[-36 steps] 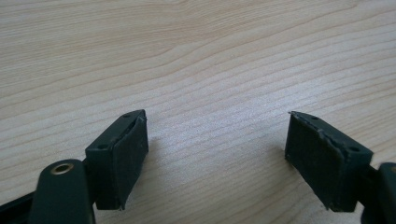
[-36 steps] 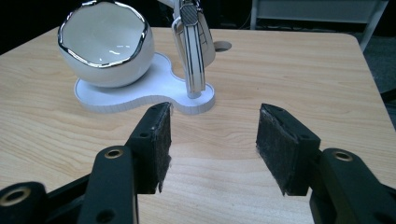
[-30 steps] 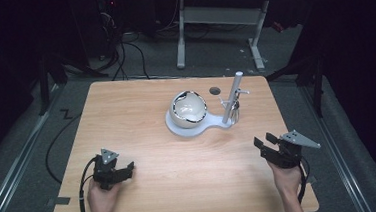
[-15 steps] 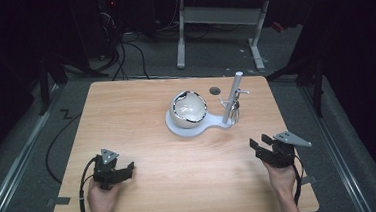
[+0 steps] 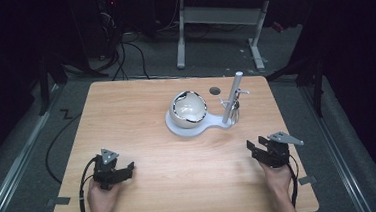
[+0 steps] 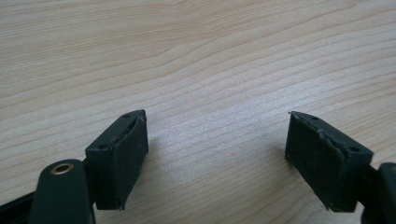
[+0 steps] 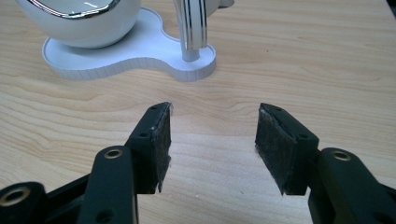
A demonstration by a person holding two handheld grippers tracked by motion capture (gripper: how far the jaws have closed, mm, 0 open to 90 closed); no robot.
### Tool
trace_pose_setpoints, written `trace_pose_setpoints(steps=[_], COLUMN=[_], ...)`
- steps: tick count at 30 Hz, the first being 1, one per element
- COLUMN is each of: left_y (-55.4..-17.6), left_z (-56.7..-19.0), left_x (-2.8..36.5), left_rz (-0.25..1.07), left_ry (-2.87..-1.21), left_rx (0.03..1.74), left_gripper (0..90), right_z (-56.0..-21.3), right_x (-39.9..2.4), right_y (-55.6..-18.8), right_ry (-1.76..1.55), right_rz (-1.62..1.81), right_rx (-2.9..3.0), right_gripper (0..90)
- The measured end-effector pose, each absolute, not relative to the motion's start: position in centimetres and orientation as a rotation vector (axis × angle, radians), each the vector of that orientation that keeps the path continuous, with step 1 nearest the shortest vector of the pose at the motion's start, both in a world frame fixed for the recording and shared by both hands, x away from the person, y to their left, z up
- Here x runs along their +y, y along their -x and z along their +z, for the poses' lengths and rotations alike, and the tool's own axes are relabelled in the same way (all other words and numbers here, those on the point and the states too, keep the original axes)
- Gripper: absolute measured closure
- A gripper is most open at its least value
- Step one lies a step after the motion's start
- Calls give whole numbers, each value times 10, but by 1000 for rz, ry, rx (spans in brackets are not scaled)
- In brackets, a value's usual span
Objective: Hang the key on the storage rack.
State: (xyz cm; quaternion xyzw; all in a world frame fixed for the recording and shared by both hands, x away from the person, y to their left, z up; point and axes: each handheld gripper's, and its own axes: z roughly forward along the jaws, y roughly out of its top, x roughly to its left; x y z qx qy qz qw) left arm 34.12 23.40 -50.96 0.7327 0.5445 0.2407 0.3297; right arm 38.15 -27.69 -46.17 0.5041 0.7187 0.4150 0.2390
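A white flat stand sits on the wooden table right of centre, toward the far side. On it rests a round white bowl with a shiny rim. At the stand's right end rises a thin white post with small metal pieces hanging from it. My left gripper stands open near the front left edge, over bare wood. My right gripper is open at the front right and faces the stand, well short of it.
A dark round hole is set in the table behind the bowl. Cables trail from the grippers off the front edge. Beyond the table, another desk's white legs stand on the dark floor.
My right gripper has slid a little to the left and forward, toward the stand. The left gripper has stayed where it was.
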Motion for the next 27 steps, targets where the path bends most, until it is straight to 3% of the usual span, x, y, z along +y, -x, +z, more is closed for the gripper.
trace_pose_setpoints(steps=[27], left_y=[-341], left_z=[-510], left_x=[234], left_rz=[629], left_ry=[-1917], left_rx=[1424], left_gripper=[216], right_z=[-484], right_x=[-264], right_y=[-398], right_ry=[-1407], right_rz=[1010], right_rx=[2034], right_gripper=[458])
